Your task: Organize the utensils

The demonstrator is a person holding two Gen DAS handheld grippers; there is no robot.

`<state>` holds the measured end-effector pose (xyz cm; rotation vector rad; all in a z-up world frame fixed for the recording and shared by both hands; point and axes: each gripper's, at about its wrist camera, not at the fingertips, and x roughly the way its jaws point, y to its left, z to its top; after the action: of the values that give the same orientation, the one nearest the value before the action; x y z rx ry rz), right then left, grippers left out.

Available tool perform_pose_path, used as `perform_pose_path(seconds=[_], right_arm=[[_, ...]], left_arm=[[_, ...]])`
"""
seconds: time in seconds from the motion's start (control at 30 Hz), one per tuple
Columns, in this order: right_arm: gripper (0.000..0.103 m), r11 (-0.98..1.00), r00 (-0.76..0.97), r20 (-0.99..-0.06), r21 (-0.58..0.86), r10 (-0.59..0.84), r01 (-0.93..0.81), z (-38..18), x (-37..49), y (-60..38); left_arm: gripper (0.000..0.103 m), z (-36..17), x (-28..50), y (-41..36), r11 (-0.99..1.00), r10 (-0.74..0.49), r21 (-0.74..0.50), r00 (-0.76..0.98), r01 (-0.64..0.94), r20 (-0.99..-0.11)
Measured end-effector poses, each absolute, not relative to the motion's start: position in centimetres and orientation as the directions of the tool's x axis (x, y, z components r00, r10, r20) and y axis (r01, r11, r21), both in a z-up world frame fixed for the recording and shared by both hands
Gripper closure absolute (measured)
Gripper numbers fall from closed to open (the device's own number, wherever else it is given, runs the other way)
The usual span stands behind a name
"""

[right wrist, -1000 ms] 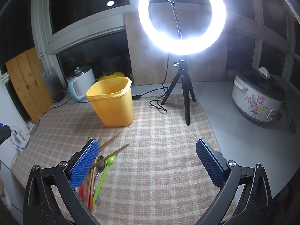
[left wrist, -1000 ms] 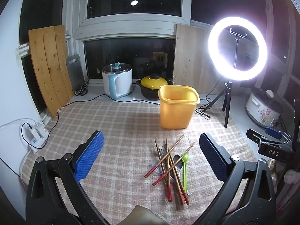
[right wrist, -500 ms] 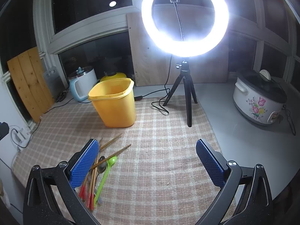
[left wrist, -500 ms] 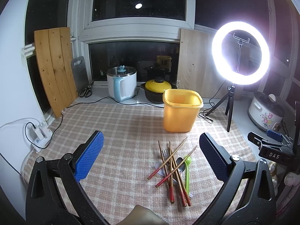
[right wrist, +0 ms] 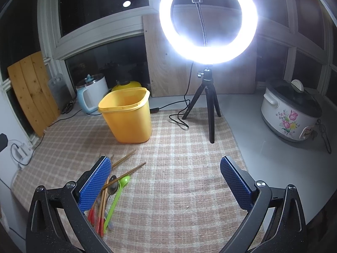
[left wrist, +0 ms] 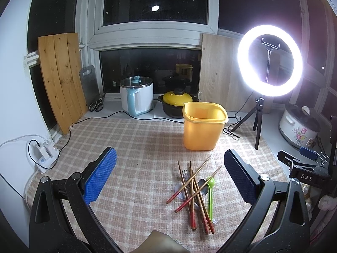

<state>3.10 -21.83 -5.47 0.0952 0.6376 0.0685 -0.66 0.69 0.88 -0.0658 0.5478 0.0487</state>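
A loose pile of utensils lies on the checked mat: several red-tipped wooden chopsticks (left wrist: 192,186), a green plastic spoon (left wrist: 210,191), a metal spoon (left wrist: 202,184) and a fork (left wrist: 185,174). Behind the pile stands an empty yellow bin (left wrist: 203,125). My left gripper (left wrist: 168,172) hovers open above the mat, the pile lying between its fingers toward the right one. In the right wrist view my right gripper (right wrist: 166,181) is open, and the chopsticks (right wrist: 124,175) and green spoon (right wrist: 117,196) lie beside its left finger, partly hidden. The yellow bin (right wrist: 128,118) stands beyond.
A lit ring light on a tripod (left wrist: 260,124) stands right of the bin, its cable on the mat. A white kettle (left wrist: 137,99), a yellow-lidded pot (left wrist: 179,103) and a floral cooker (right wrist: 291,117) line the back and right. A power strip (left wrist: 45,149) sits at the left edge.
Both grippers have drawn back and risen slightly, so the bin and utensil pile sit a little lower and farther in view. The jaws stay open.
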Motion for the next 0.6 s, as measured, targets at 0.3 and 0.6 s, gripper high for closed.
perform_pose_path(seconds=[0.3,0.6], right_arm=[[0.001,0.994,0.801,-0.592,0.109,0.091,-0.033,-5.54,3.12,-21.85],[0.001,0.993,0.798,-0.595,0.114,0.093,-0.031,-5.77,3.18,-21.95]], left_arm=[[0.000,0.78,-0.71,0.70,0.997,0.029,-0.046,0.854,-0.062,-0.520],[0.000,0.80,-0.60,0.69,0.997,0.029,-0.046,0.854,-0.062,-0.519]])
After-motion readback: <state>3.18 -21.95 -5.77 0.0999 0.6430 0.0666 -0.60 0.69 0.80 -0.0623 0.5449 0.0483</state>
